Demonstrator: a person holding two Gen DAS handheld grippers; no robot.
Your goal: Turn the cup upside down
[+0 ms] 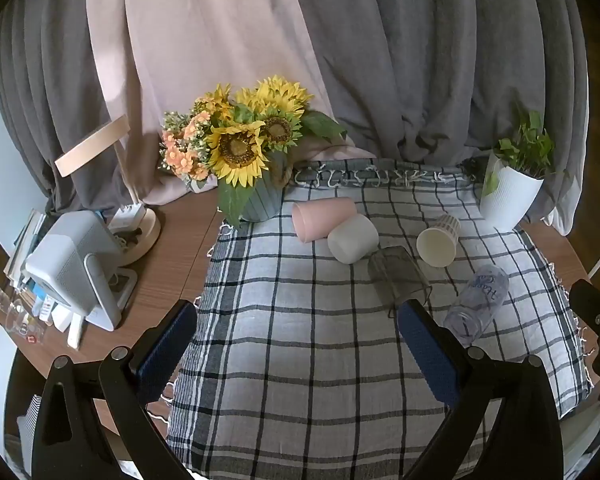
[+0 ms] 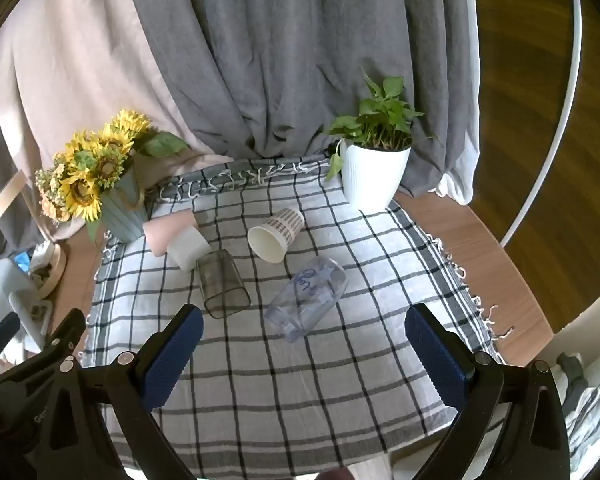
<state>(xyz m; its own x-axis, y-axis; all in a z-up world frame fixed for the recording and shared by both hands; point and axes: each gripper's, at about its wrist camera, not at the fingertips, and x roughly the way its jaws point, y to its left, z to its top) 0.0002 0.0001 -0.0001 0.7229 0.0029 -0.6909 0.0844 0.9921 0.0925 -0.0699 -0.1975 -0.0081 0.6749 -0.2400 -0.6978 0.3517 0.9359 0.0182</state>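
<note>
Left gripper [image 1: 298,330] spread wide, holding nothing, poised above the near part of a checked cloth [image 1: 308,368]. Right gripper [image 2: 304,334] likewise spread and empty, hovering over the same cloth. Just ahead, five cups, all lying on their sides: a clear printed cup [image 2: 306,300] nearest the right gripper, a smoky transparent cup [image 2: 222,284] beside it, a paper cup [image 2: 276,234] behind, then a white cup [image 2: 188,246] touching a pink cup [image 2: 168,230]. Farther back, sunflowers [image 2: 96,172] left and a potted plant [image 2: 374,168] right, on the wooden counter [image 2: 488,264]. No cup gripped, none standing rim-down: by all appearances flipping not yet begun, everything left.
</note>
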